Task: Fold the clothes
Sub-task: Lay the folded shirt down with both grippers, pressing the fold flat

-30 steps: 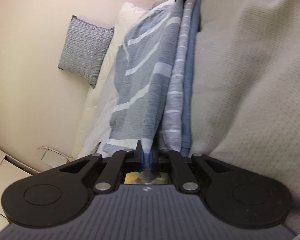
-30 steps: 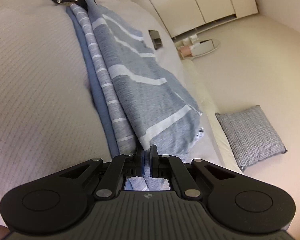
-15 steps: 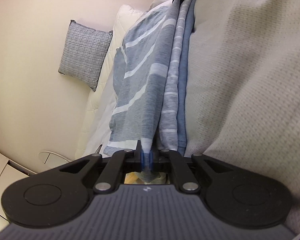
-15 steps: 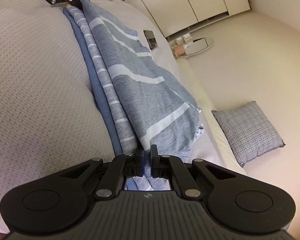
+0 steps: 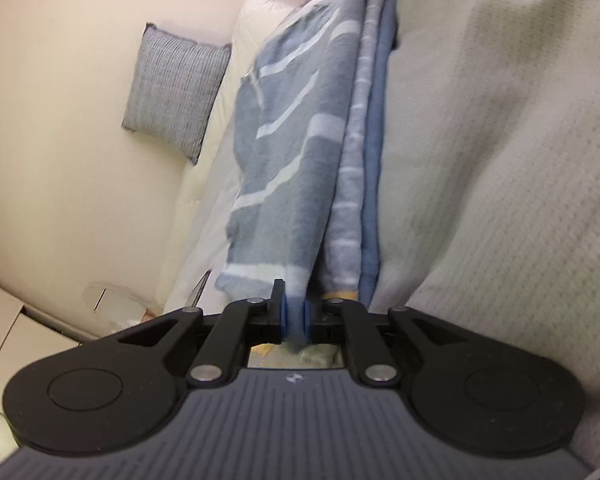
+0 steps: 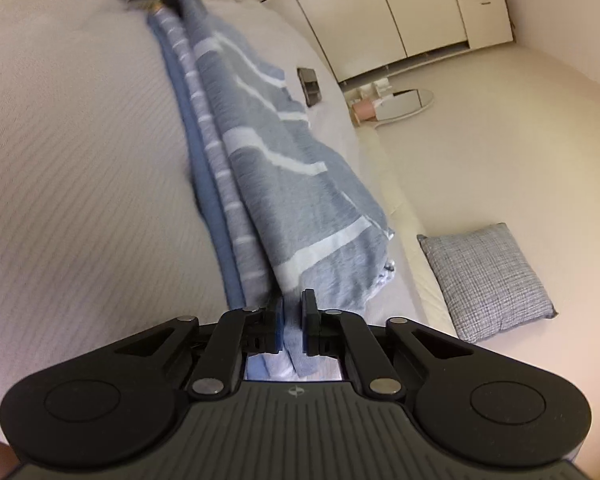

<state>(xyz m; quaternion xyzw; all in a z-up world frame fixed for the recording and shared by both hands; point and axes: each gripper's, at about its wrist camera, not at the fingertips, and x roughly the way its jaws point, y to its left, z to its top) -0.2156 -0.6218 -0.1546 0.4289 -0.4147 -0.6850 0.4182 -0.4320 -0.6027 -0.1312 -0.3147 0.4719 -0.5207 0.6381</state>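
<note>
Both my fingers [image 5: 284, 312] are clamped on the blue striped garment [image 5: 300, 152], though the pads now stand a little wider than half a second ago, so I judge I am easing my grip. Stretched between my left gripper [image 5: 295, 316] and right gripper [image 6: 292, 328], it lies doubled along the grey bedspread [image 5: 500, 160], one flap draped over the bed's edge. A small emblem [image 6: 296, 391] marks each gripper; no writing is readable.
</note>
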